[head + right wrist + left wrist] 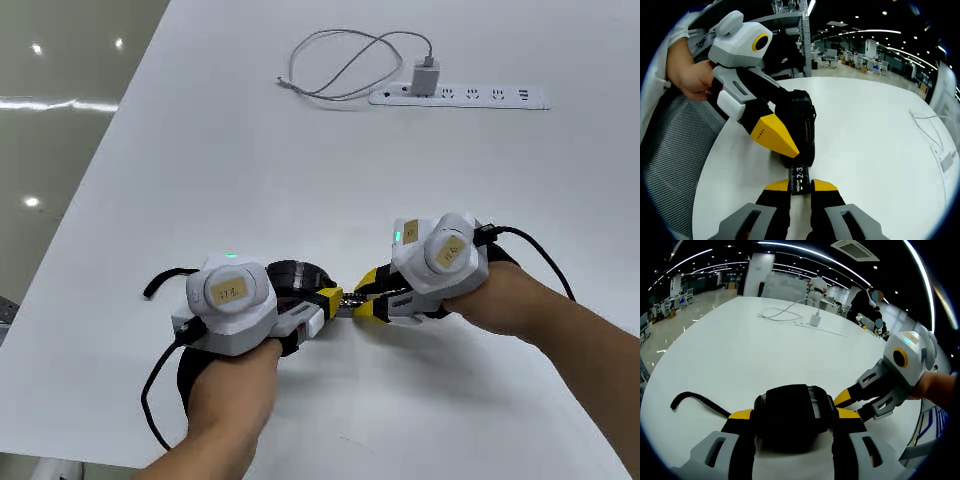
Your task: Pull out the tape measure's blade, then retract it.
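Note:
A black tape measure (791,414) sits on the white table (300,170), and my left gripper (792,415) is shut on its case. The case (298,279) lies between the two grippers in the head view, with its black wrist strap (692,401) trailing to the left. A short length of blade (799,179) with printed numbers comes out of the case (801,127). My right gripper (800,186) is shut on that blade near its end. The left gripper (322,300) and the right gripper (368,295) almost meet at the table's near edge.
A white power strip (460,96) with a plugged charger (424,75) and a looped white cable (340,60) lies at the far side of the table. A mesh chair (670,150) stands by the table's edge. People stand beyond the table (815,290).

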The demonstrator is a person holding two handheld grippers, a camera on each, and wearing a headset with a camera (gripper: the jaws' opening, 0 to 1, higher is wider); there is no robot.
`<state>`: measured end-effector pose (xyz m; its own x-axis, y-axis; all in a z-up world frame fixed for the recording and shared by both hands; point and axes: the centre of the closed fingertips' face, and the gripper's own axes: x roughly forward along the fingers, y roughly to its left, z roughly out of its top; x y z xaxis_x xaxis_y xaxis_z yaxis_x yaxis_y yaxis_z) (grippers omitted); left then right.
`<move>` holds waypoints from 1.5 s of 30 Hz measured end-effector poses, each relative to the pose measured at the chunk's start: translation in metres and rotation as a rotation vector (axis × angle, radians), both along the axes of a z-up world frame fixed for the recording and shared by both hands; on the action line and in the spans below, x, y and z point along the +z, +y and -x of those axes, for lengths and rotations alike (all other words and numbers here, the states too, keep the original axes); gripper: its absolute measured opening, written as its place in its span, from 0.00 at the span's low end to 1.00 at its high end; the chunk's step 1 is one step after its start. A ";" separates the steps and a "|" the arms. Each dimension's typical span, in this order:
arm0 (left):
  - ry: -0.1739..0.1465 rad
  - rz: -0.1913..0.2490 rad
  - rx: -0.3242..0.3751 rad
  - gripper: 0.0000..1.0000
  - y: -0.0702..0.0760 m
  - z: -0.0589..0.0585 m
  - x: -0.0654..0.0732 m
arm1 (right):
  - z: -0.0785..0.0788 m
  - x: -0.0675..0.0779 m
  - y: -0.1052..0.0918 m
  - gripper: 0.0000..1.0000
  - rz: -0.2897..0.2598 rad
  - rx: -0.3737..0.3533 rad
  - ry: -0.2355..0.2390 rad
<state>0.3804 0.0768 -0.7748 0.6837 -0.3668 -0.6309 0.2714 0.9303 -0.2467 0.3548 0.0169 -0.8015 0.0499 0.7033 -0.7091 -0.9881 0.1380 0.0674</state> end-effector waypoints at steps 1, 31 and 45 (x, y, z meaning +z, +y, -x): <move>0.000 0.000 0.001 0.58 0.000 0.000 0.000 | 0.000 0.000 0.000 0.11 0.000 0.001 -0.001; -0.001 0.014 0.013 0.60 -0.001 0.000 0.000 | -0.002 0.000 0.017 0.12 -0.025 -0.002 0.000; 0.010 0.027 0.000 0.63 -0.003 -0.002 -0.002 | -0.001 -0.001 0.018 0.21 -0.025 -0.014 0.008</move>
<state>0.3824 0.0734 -0.7764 0.6773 -0.3838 -0.6277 0.2689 0.9232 -0.2745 0.3554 0.0352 -0.8021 0.0539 0.7200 -0.6918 -0.9856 0.1496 0.0789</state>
